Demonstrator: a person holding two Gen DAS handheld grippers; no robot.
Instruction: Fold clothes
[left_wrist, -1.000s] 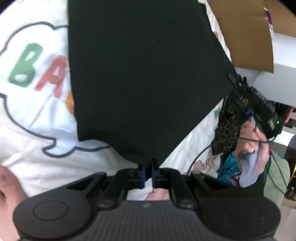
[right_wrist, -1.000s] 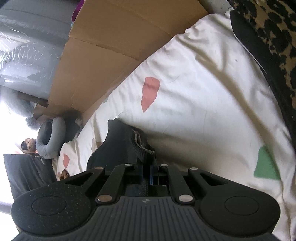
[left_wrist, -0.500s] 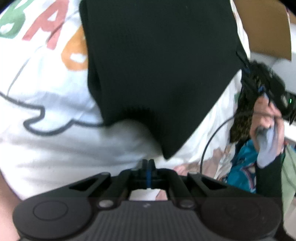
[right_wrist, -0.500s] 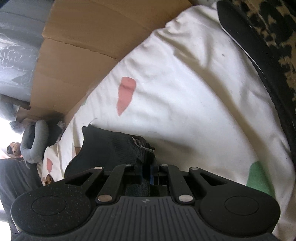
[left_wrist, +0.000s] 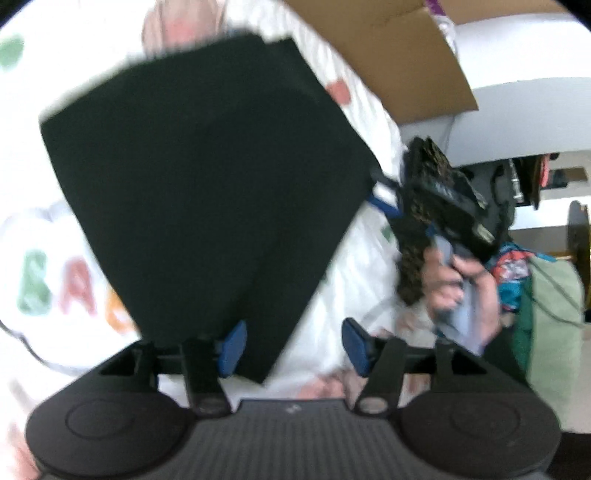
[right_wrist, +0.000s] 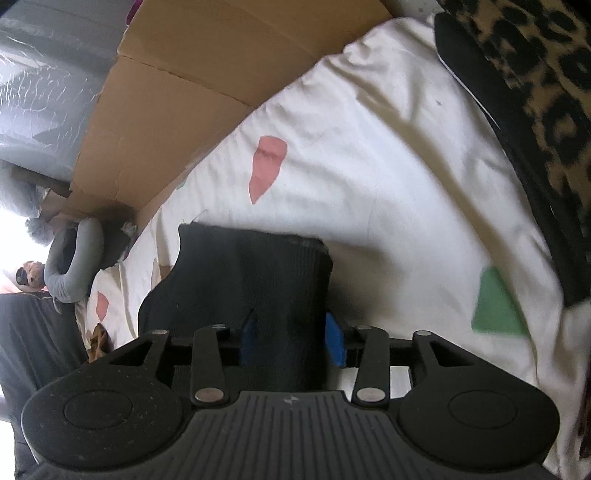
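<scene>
Both tongs, pinched shut on black cloth 1 second ago, now stand with their blue pads spread. The left tongs (left_wrist: 293, 349) gape wide, and the folded black garment (left_wrist: 207, 192) lies flat on the white printed bedsheet (left_wrist: 55, 206), its near corner reaching down between the pads without being clamped. The right tongs (right_wrist: 291, 341) are parted too; a thick fold of the garment (right_wrist: 255, 280) sits loose between the pads, which do not press it.

Only the left view shows the whole garment as a neat dark slab with straight edges, and the person's hand (left_wrist: 458, 291) holding the right tool beside a leopard-print cloth (left_wrist: 417, 258). That view is blurred. Only the right view shows the knit texture of the fold, the leopard cloth (right_wrist: 546, 92) along the sheet's far right, and a grey neck pillow (right_wrist: 74, 262) at the left.

A cardboard box (right_wrist: 177, 96) borders the sheet (right_wrist: 388, 155) on the far side. Bare sheet lies open between the garment and the leopard cloth, and to the garment's left over the coloured letters (left_wrist: 55, 288).
</scene>
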